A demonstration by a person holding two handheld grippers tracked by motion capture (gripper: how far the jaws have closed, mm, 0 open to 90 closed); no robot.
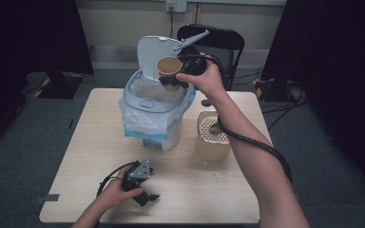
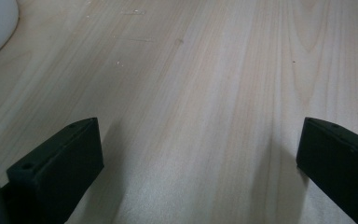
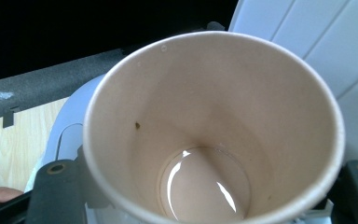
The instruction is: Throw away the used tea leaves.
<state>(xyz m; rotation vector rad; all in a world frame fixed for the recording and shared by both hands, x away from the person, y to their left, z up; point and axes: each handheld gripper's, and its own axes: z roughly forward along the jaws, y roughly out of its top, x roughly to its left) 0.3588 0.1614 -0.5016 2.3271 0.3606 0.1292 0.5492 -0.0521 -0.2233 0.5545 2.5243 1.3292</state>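
The right gripper (image 1: 173, 78) clamps a tilted cup (image 1: 169, 67) above the bin (image 1: 147, 102) (lid up), while the left gripper (image 1: 145, 195) rests released on the table (image 1: 209, 190).

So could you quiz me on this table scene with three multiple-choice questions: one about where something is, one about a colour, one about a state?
1. Where is the paper cup?
A. Lying on the floor
B. Held up over the open bin
C. Standing beside the left gripper

2. What colour is the chair behind the table?
A. Black
B. Red
C. Yellow

3. What state is the bin's lid in?
A. Shut flat
B. Lying off on the table
C. Flipped up, open

Answers:
1. B: in the high view the right gripper holds the cup above the bag-lined bin.
2. A: its back and frame are dark black.
3. C: the lid stands upright behind the opening.
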